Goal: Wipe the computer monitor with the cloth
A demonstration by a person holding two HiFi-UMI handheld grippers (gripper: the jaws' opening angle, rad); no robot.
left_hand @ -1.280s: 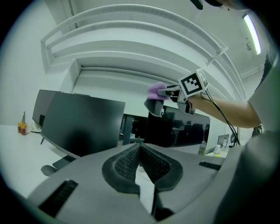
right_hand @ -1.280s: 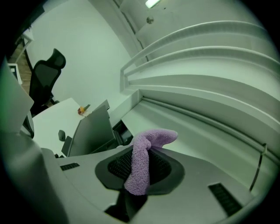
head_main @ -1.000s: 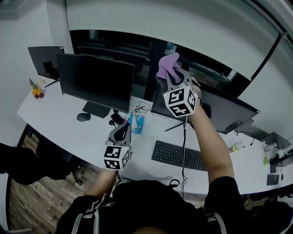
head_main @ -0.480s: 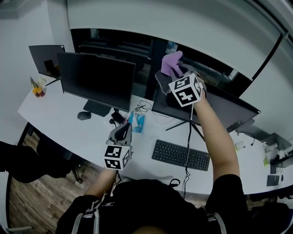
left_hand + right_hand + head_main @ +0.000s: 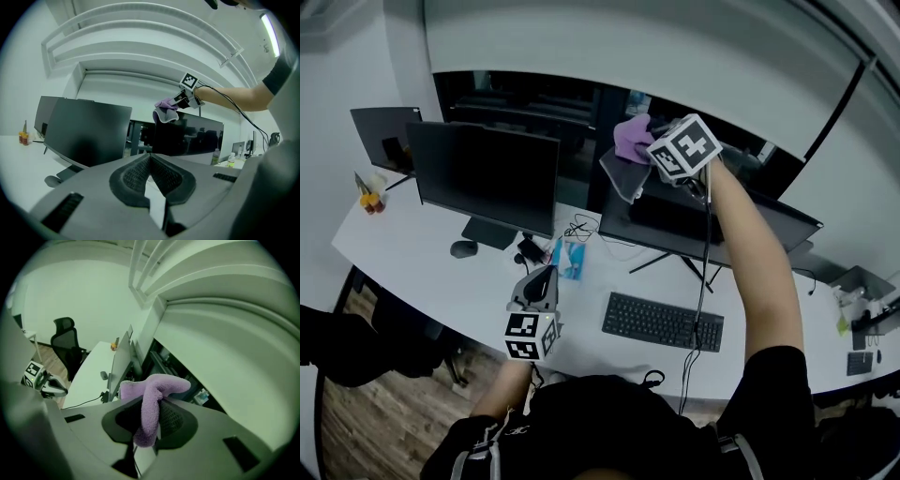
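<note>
- Clearly, the right gripper (image 5: 152, 420) is clamped on the purple cloth (image 5: 154, 390). A fold is pinched between its pads and the rest bulges out past the jaw tips.
- In the head view the cloth sits in the upper middle of the frame, at the top left corner of the right-hand monitor (image 5: 722, 225). It is touching that edge or just beside it; I cannot tell which.
- The left gripper (image 5: 150, 164) is closed with nothing between its pads. It sits low and left of centre in the head view, above the white surface (image 5: 422, 262) and well apart from that monitor.
- Risks, as I judge them:
  - Only a narrow fold is gripped, so dragging it across the screen could pull the cloth free.
  - Pressing hard at a top corner could tilt the monitor on its stand.
  - If the cloth bunches aside, the hard jaw tips could touch the panel.
- The right arm is stretched nearly straight, up and forward, from the lower right of the frame toward that corner. The left arm is tucked near the body.
</note>
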